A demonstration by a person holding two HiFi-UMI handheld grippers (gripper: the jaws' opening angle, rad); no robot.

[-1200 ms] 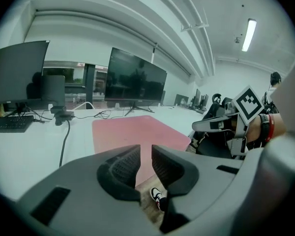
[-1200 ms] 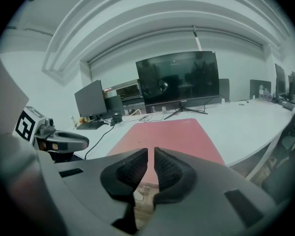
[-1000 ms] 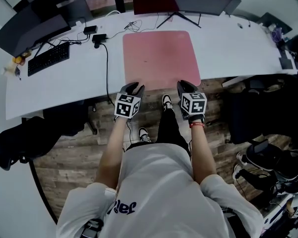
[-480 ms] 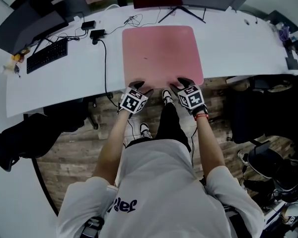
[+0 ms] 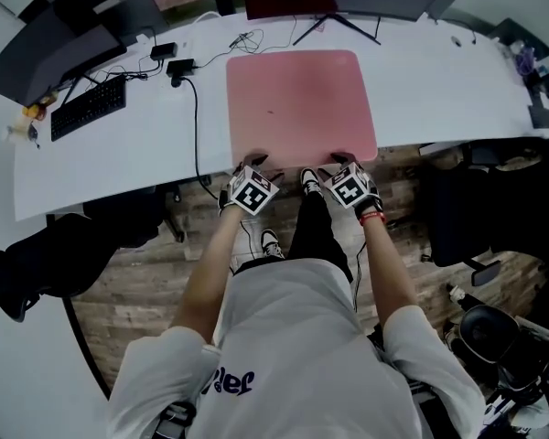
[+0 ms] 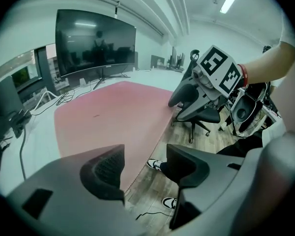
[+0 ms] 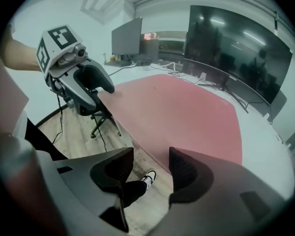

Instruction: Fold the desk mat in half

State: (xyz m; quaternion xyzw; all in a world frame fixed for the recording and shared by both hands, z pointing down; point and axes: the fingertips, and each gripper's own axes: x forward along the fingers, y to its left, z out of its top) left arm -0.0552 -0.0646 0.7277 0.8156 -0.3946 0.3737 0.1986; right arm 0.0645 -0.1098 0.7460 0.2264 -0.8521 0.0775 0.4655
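Note:
The pink desk mat (image 5: 302,103) lies flat on the white desk (image 5: 119,158), its near edge along the desk's front edge. My left gripper (image 5: 253,164) is at the mat's near left corner and my right gripper (image 5: 340,161) at its near right corner. In the left gripper view the left gripper (image 6: 145,168) has its jaws opening, one over the mat (image 6: 113,117) and one past the edge. The right gripper (image 7: 150,173) stands the same way across the mat's edge (image 7: 187,112), jaws opening. No pad presses on the mat.
A keyboard (image 5: 89,108), cables and power bricks (image 5: 181,66) lie left of the mat. A large monitor (image 6: 96,41) on a stand (image 5: 334,27) is behind it. Office chairs (image 5: 37,263) (image 5: 467,213) flank me on the wood floor.
Both grippers have moved forward from in front of the desk to the mat's near edge, and their jaws have spread wider around that edge.

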